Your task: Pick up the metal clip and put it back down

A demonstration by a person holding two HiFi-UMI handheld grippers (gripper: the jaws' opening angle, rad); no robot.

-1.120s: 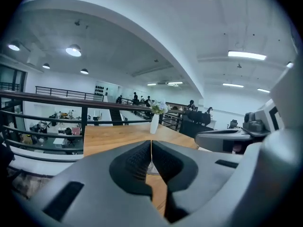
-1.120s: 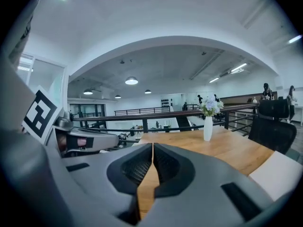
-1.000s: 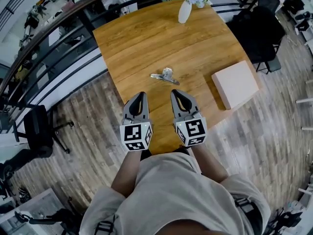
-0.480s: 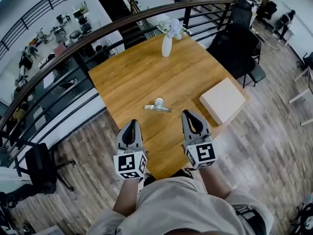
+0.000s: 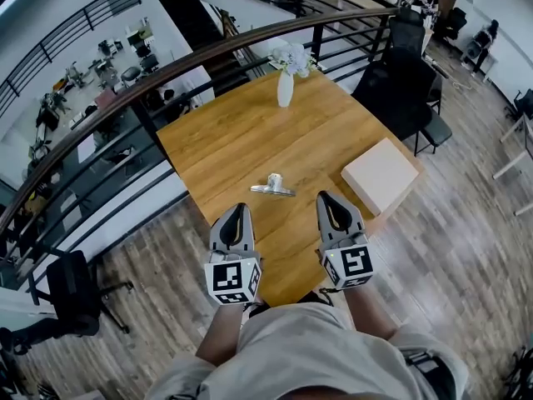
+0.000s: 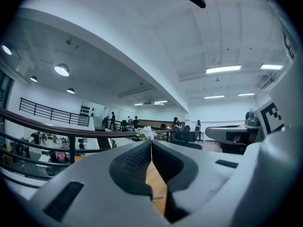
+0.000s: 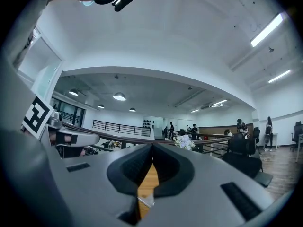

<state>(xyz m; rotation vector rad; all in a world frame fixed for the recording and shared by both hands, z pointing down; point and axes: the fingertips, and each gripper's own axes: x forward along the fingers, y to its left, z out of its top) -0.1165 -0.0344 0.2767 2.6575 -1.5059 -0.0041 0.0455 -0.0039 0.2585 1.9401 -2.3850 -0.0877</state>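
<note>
A slim white ceramic vase (image 5: pixel 285 90) is stood upright near the far edge of the square wooden table (image 5: pixel 225 140), and a bunch of white flowers (image 5: pixel 291 57) is held in it. A flat, pale pink rectangular box (image 5: pixel 381 176) is laid closed at the table's right corner; what is inside it cannot be seen. The small silver metal clip (image 5: pixel 272 187) is lying on the bare table top, between the vase and the near edge. It is well apart from the box and is touched by neither gripper.

The left gripper (image 5: pixel 240 210) and the right gripper (image 5: pixel 326 197) are held side by side over the near part of the table. Their tips are pointed away from the person, and the clip is placed just beyond and between them. The marker cubes (image 5: pixel 231 278) at their rear ends are kept close to the person's chest, with both forearms drawn in toward the body.

In the left gripper view the jaws are seen pressed together tip to tip, with nothing pinched. The right gripper's jaws are closing and are seen meeting at the tips in the right gripper view, with nothing between them. Only a strip of wooden table top is shown through the gap below the tips.
</note>
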